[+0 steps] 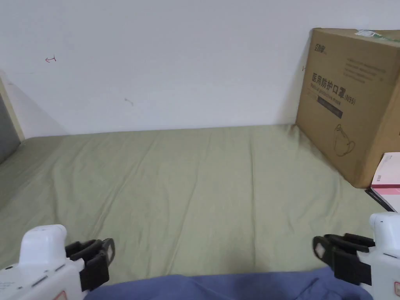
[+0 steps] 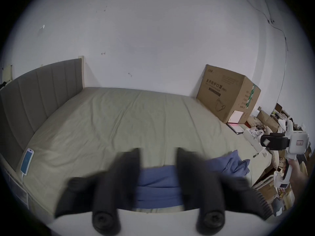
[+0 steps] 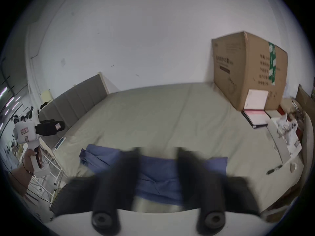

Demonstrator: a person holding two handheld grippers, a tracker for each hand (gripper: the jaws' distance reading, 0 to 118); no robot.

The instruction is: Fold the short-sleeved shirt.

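**Waiting over a crumpled shirt**

Hovering with jaws apart and empty, the left gripper (image 1: 102,254) and right gripper (image 1: 326,250) flank the blue shirt (image 1: 234,287), bunched at the bed's (image 1: 195,187) near edge; soft, light cloth, probably best pinched at its outer corners.

The short-sleeved shirt (image 1: 218,287) is showing as soft, matt blue cloth, creasing into loose folds on the bed (image 1: 187,187), whose sheet is lying as matt, pale green woven cloth with fine wrinkles. The left gripper (image 1: 106,252) and right gripper (image 1: 321,250) are presenting smooth white plastic bodies with a slight sheen and matt black fingers (image 2: 126,175). The cardboard box (image 1: 347,105) is looking like dull brown paperboard. The headboard (image 2: 39,93) is appearing as grey padded fabric. The phone (image 2: 27,160) is gleaming, glossy.
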